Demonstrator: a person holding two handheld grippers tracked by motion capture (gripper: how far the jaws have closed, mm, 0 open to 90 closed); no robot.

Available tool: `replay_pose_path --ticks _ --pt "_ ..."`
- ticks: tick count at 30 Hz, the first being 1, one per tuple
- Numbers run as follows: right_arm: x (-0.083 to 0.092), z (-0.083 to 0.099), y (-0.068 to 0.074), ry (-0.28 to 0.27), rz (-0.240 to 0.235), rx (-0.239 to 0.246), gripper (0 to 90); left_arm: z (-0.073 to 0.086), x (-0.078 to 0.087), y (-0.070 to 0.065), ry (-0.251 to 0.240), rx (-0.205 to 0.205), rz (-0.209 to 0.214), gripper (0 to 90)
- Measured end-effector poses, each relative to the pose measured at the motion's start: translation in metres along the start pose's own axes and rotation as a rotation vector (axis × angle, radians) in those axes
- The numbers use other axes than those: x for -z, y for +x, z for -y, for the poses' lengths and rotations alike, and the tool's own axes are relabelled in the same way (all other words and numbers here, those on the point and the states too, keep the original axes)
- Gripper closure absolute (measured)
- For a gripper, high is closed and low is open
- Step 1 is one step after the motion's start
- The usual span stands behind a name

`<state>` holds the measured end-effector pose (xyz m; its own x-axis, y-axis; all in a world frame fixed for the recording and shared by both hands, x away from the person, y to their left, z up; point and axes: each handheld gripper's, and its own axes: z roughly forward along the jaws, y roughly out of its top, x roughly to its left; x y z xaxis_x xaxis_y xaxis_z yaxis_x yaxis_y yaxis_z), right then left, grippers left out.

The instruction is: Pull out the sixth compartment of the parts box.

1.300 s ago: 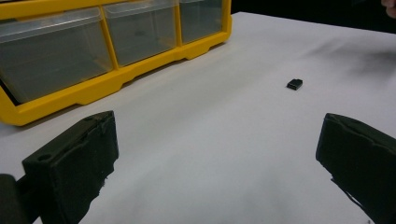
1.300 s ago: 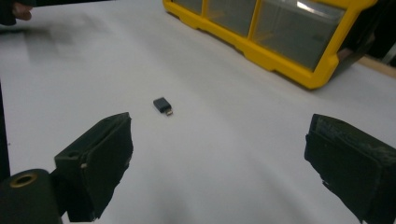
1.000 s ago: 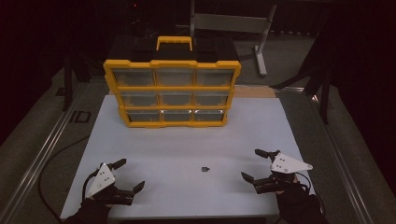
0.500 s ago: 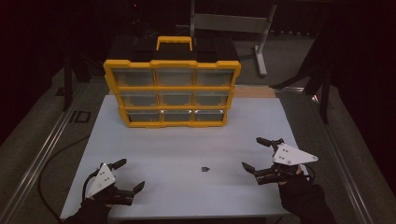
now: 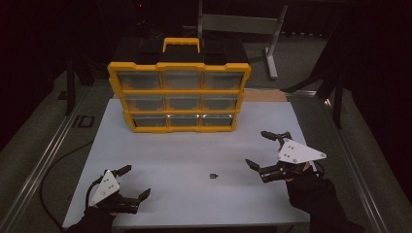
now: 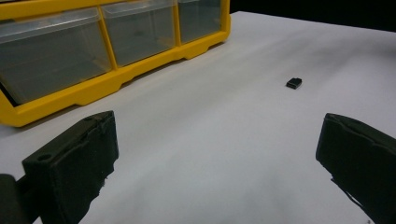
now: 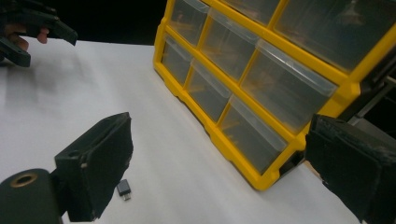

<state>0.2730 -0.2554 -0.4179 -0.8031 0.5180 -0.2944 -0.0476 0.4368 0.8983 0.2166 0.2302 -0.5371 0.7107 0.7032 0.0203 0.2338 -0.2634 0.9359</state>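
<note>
A yellow drawer organizer with clear drawers, all closed, stands at the back of the white table. A small black part lies on the table between my two grippers. My left gripper rests near the front left corner, open and empty, and the part lies ahead of it to the right, beyond the jaws. My right gripper hovers at the right, open and empty, aimed toward the organizer. The part sits by its left jaw.
A grey metal stand rises behind the organizer. A metal rail runs along the table's left side, with a cable beside it. The table's front edge is close under both hands. The left gripper appears far off in the right gripper view.
My right gripper has lifted and moved away from the front edge toward the organizer. The left gripper and the small part have stayed put.
</note>
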Motion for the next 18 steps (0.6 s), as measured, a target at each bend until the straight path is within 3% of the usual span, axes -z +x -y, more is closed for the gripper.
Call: replay_pose_path --ticks 18 --pt "-0.026 -0.030 -0.010 -0.006 -0.007 0.146 8.0 0.000 -0.001 0.000 0.004 0.000 0.005 0.0"
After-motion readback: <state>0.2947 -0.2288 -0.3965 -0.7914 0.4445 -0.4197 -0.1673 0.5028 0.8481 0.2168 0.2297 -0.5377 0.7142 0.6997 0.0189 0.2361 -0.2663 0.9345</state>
